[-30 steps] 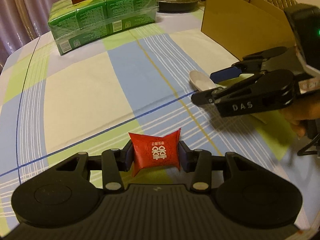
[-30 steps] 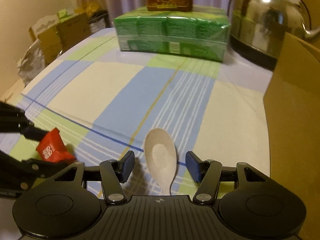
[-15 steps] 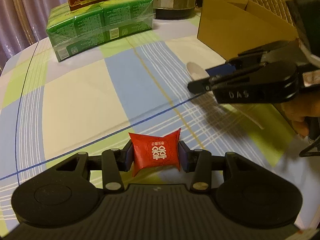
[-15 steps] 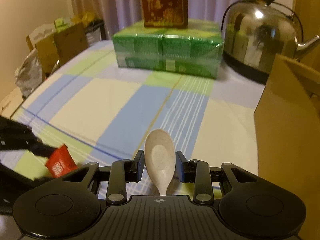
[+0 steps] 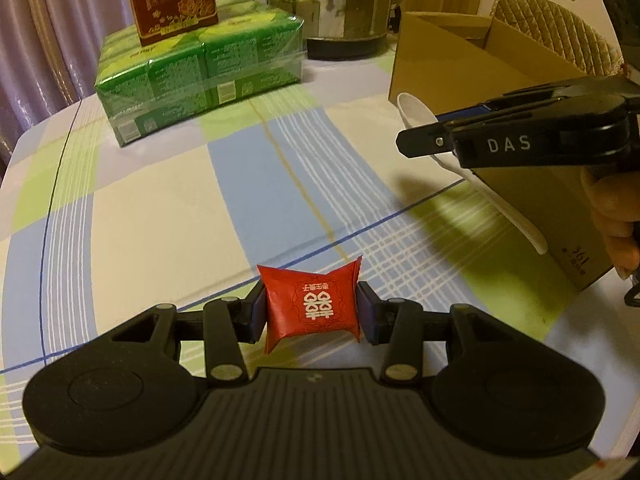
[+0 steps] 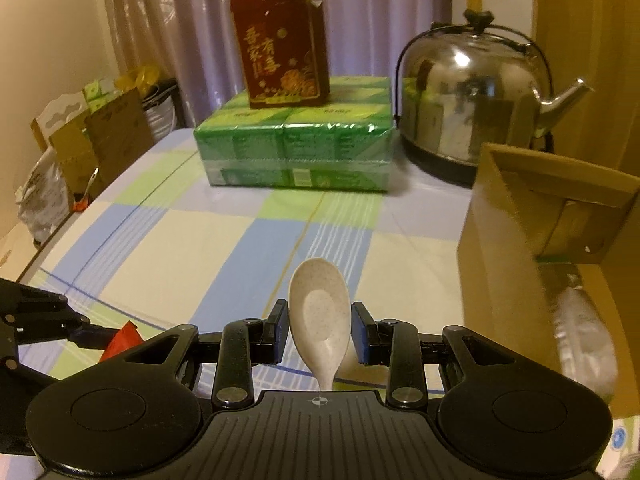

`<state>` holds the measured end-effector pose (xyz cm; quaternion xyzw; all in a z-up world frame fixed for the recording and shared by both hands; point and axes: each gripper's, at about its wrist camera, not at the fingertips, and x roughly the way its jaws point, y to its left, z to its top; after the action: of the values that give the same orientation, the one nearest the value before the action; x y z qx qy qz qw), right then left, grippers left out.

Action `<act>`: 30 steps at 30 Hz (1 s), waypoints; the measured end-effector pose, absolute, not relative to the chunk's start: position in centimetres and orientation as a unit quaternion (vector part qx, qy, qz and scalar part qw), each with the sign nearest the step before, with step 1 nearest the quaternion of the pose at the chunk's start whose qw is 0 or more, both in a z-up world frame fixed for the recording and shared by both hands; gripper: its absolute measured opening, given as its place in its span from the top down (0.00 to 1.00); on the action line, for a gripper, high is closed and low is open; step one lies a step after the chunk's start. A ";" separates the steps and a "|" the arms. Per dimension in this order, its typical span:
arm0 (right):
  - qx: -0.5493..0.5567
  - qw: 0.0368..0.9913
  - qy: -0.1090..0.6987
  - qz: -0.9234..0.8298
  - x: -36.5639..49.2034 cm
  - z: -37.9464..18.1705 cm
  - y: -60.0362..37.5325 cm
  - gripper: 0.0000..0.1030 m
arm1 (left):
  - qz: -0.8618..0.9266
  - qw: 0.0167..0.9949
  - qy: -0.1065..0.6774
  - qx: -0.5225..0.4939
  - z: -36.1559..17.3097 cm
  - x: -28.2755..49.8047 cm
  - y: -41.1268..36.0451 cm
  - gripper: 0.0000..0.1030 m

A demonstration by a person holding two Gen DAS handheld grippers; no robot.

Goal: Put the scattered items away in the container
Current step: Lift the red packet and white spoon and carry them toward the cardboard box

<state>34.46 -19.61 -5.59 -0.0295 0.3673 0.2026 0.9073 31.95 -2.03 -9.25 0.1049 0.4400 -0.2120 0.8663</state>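
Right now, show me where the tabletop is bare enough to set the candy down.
The widest bare patch is the checked cloth between the green tissue pack and the left gripper. A narrower strip runs between the pack and the cardboard box. It is crowded along the box, where the right gripper holds the spoon, and by the kettle.
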 end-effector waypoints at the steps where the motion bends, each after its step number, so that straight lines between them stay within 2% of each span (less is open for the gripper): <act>1: -0.027 0.908 0.366 0.201 34.4 -5.3 -19.8 0.71 | -0.212 0.867 0.438 0.105 -9.0 31.9 -2.2 0.61; 30: 0.040 0.936 0.315 0.152 29.2 1.7 -26.9 0.71 | -0.210 0.897 0.381 0.077 -1.5 28.5 -4.8 0.61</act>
<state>29.22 -26.92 1.73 0.0399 0.3154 0.1525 0.9358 28.51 -4.76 -1.55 0.0772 0.3807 -0.2095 0.8973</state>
